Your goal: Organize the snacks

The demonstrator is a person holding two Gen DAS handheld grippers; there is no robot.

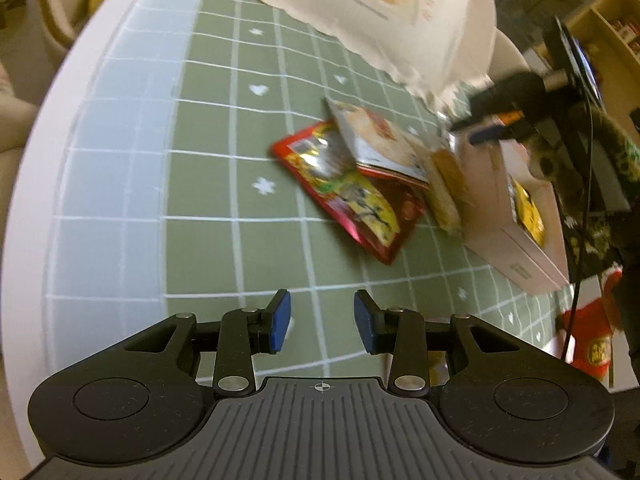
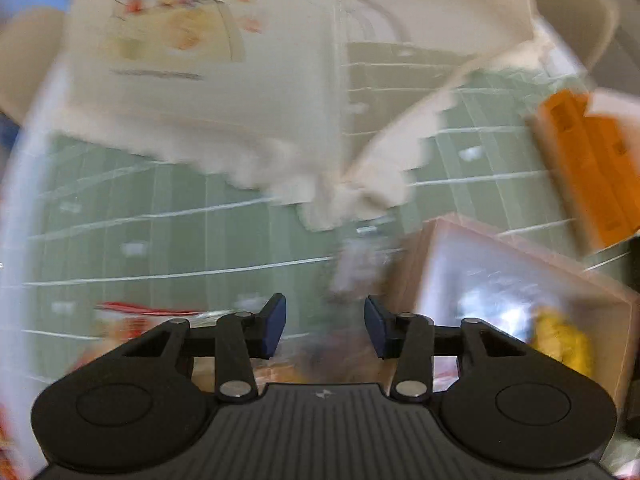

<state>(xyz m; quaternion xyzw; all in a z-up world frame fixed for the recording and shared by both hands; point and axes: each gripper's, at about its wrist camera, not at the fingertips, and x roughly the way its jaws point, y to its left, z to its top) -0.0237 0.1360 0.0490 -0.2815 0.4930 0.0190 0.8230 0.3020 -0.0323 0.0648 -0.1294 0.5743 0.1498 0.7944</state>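
A red and yellow snack packet [image 1: 352,196] lies on the green checked tablecloth [image 1: 224,128], with a pale picture packet [image 1: 376,140] and a tan snack [image 1: 446,188] leaning over it. A pink box [image 1: 508,216] beside them holds a yellow snack [image 1: 528,208]; the box also shows in the right wrist view [image 2: 520,280]. My left gripper [image 1: 322,322] is open and empty, low over the cloth, short of the packets. My right gripper [image 2: 325,326] is open and empty, above the packets beside the box; it shows in the left wrist view [image 1: 492,120]. The right wrist view is blurred.
A large white paper bag [image 1: 384,12] with a jagged torn edge hangs over the far side of the table, also in the right wrist view [image 2: 224,80]. An orange carton [image 2: 592,168] sits at the right. The table's white rim [image 1: 44,128] curves at the left.
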